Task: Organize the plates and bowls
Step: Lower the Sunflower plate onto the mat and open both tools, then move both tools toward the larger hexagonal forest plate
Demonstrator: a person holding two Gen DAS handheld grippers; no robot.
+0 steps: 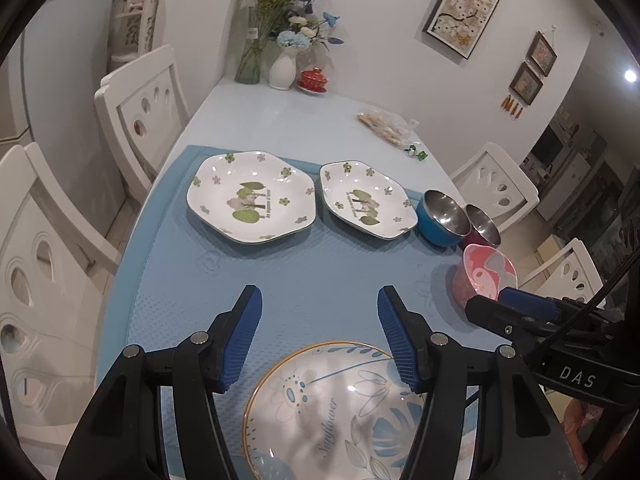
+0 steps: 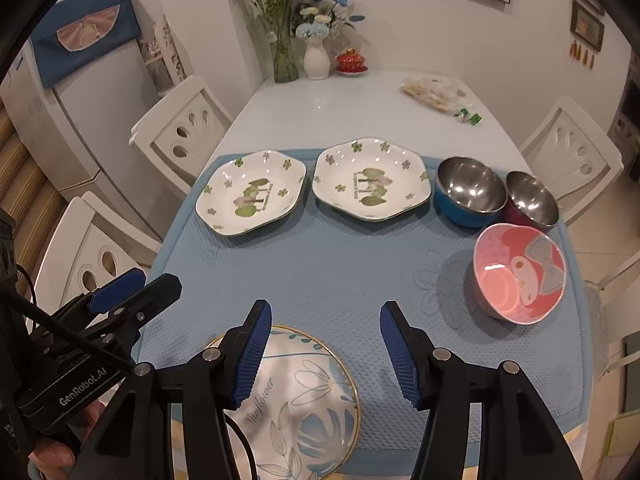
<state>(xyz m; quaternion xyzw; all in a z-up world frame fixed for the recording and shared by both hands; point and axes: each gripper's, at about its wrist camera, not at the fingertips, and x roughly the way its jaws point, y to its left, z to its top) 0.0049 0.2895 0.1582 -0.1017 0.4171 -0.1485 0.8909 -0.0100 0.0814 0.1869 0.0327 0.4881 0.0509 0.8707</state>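
near round plate [image 2: 304, 400]: "Sunflower" in grey script | left gripper [image 2: 132, 292] body: white "GenRobot.AI" | right gripper [image 1: 520, 300] body: white "DAS" | two far hexagonal plates [image 1: 252, 196] [image 1: 366, 200]: small print line, unreadable

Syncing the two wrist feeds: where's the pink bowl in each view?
Left wrist: the pink bowl sits at the right, partly behind the right gripper, just below the two steel-lined bowls.
Right wrist: pink bowl is at the right in full view, tilted, on the blue mat.
Shared landmark: the blue bowl, right of the two hexagonal plates in both.
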